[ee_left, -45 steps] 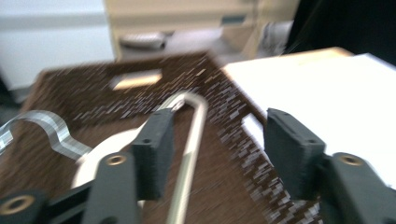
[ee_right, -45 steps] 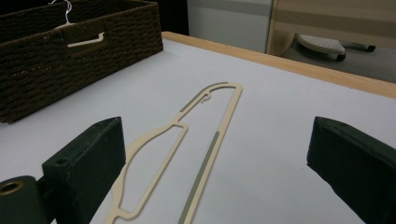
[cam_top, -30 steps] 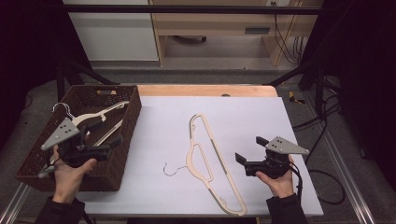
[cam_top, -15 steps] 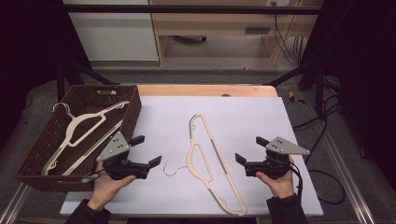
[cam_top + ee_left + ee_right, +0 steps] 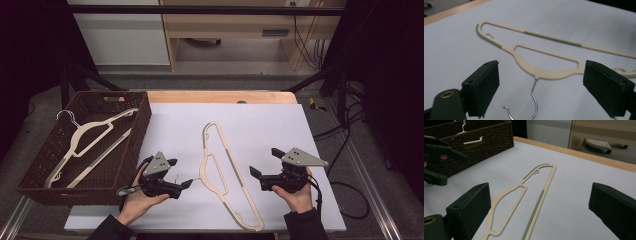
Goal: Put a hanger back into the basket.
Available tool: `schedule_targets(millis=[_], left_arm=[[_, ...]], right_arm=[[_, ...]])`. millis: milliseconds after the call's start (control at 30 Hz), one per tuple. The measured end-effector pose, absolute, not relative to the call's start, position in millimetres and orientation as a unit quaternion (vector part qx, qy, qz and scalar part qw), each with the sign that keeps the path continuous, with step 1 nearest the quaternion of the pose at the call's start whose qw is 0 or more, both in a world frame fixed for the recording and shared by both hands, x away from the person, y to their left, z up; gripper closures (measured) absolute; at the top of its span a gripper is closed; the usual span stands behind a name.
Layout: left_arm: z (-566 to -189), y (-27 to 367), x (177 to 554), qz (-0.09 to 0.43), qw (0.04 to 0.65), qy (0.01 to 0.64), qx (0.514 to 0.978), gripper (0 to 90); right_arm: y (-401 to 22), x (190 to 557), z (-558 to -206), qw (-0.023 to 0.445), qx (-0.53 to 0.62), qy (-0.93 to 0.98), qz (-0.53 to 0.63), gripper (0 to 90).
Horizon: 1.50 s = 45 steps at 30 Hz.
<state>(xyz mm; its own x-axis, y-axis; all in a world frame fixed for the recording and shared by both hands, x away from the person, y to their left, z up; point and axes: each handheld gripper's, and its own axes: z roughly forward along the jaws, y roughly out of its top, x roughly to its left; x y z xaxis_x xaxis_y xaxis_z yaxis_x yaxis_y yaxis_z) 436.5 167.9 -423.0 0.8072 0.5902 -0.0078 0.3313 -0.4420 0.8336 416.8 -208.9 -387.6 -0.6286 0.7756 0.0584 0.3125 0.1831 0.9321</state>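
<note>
Black claws (image 5: pixel 175 185) (image 5: pixel 261 175) (grey three-cornered plates on top), dark sleeves (image 5: pixel 303 226).

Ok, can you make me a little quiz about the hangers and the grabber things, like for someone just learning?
1. True or false: the hanger on the table is already clamped by the left gripper.
2. Where does the other hanger lie? A) in the wicker basket B) on the floor C) in the right gripper
3. What part of the table hanger lies nearest the left gripper?

Key:
1. False; its jaws stand apart with nothing gripped.
2. A
3. Its metal hook, lying between the open jaws.
</note>
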Motion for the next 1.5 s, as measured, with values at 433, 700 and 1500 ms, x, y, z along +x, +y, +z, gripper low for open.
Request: schedule_targets(millis=[433, 700, 1500], left_arm=[[-448.8, 147.2, 464.6, 0.114, 0.388, 0.273, 0.873, 30.4], [-462.1, 140.3, 474.9, 0.098, 0.368, 0.272, 0.884, 48.2], [-472.9, 133.2, 478.7, 0.087, 0.347, 0.257, 0.898, 86.3]], right_arm=[[-206.3, 417.6, -388.3, 0.219, 0.366, 0.741, 0.520, 4.5], [-204.5, 417.9, -389.2, 0.218, 0.367, 0.741, 0.519, 4.5], [-201.9, 418.7, -389.9, 0.217, 0.363, 0.744, 0.518, 4.4]])
